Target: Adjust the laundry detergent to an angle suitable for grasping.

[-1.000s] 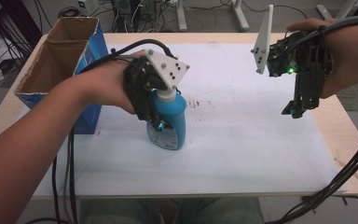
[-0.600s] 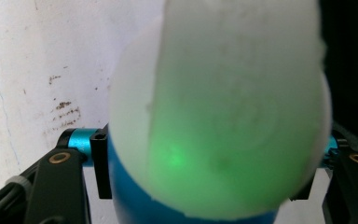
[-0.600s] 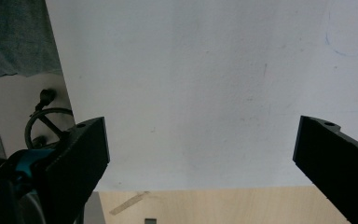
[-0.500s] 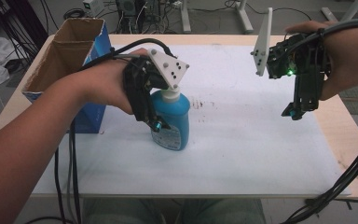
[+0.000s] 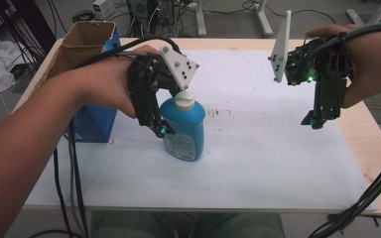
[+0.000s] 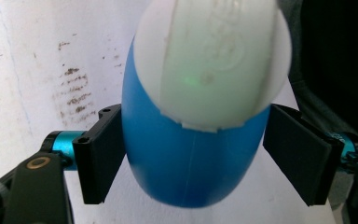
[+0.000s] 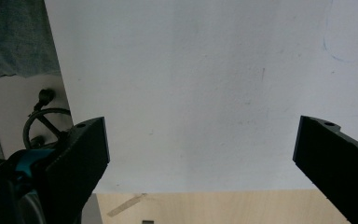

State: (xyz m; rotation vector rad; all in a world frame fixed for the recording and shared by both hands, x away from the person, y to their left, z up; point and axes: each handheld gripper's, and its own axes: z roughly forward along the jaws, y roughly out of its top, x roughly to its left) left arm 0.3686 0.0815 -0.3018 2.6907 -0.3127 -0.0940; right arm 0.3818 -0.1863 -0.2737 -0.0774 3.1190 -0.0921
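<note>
Left gripper (image 5: pixel 159 130): clamped on blue bottle (image 5: pixel 183 130), one black jaw pressed to each flank, as seen in left gripper view (image 6: pixel 193 163) with both pads flush against blue plastic (image 6: pixel 186 168). Grey three-cornered plate (image 5: pixel 180 67) just above bottle's white cap (image 5: pixel 184 100). Bottle upright, tilted slightly, base on or just above white sheet (image 5: pixel 258 148); contact with sheet not clear. Printed label (image 5: pixel 182 147) on lower front of bottle. Faint brown smudges (image 5: pixel 218 111) on sheet just right of bottle. Open cardboard box with blue sides (image 5: pixel 87 69) left of bottle, behind left forearm, at table's left edge. Wooden table edge (image 5: pixel 362 134) well right of bottle, past sheet's border.

Right gripper (image 5: pixel 316 119): far right of bottle, held above sheet, jaws pointing down, spread wide with nothing between them; same wide gap in right gripper view (image 7: pixel 200 158), bare sheet beneath. Green light glowing on its body.
</note>
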